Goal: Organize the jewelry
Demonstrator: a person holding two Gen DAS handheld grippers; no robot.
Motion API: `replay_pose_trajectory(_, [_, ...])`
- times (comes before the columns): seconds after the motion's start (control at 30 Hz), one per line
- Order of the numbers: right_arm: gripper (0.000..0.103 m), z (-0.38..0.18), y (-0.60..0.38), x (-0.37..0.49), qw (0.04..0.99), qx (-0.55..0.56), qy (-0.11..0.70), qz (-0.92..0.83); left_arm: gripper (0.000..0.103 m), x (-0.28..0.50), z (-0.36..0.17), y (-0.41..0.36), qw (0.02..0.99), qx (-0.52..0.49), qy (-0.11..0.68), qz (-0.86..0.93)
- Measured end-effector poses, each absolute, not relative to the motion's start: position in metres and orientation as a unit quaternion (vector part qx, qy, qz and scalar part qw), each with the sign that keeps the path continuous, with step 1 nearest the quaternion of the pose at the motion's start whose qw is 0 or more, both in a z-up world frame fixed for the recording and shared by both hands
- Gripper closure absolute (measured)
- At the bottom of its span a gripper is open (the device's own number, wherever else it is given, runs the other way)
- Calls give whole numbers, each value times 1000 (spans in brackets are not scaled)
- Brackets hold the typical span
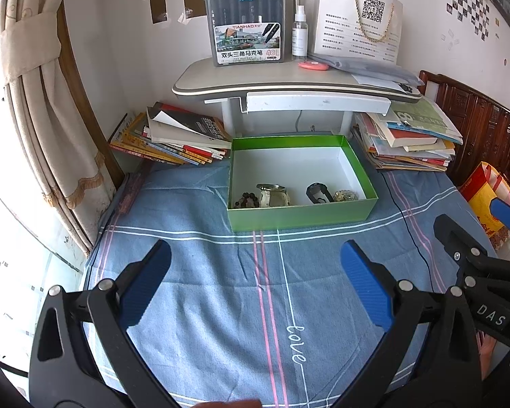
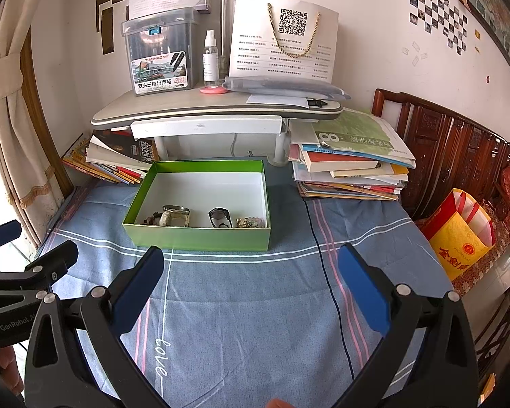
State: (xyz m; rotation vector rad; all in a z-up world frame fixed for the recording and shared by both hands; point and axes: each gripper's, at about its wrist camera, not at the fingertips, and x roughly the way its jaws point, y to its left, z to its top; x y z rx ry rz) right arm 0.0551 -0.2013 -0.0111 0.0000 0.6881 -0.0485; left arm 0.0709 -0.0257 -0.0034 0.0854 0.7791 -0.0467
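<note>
A green box [image 1: 299, 217] [image 2: 200, 238] with a white inside stands on the blue bedsheet. In it lie a dark bead bracelet [image 1: 246, 200] [image 2: 151, 219], a pale watch [image 1: 272, 195] [image 2: 175, 216], a black watch [image 1: 319, 193] [image 2: 219, 217] and a gold bead bracelet [image 1: 346, 195] [image 2: 250, 221], all along the near wall. My left gripper [image 1: 255, 261] is open and empty, held above the sheet short of the box. My right gripper [image 2: 250, 265] is open and empty, also short of the box; it shows in the left wrist view [image 1: 476, 238] at the right.
A small lap desk [image 1: 289, 85] stands behind the box with a marker case [image 1: 246, 30], spray bottle [image 1: 299, 34] and paper bag [image 1: 357, 20]. Book stacks [image 1: 173, 136] [image 1: 408, 136] flank it. A black cable [image 2: 326, 272] crosses the sheet. A yellow bag [image 2: 459, 234] stands at the right.
</note>
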Motion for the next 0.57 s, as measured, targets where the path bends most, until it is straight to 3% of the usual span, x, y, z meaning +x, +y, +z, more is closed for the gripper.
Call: replay_pose_trajectory(0.57, [3,-15,-199,52,938,6,344,-29,4,72,-7,-28,919,44,390,-22])
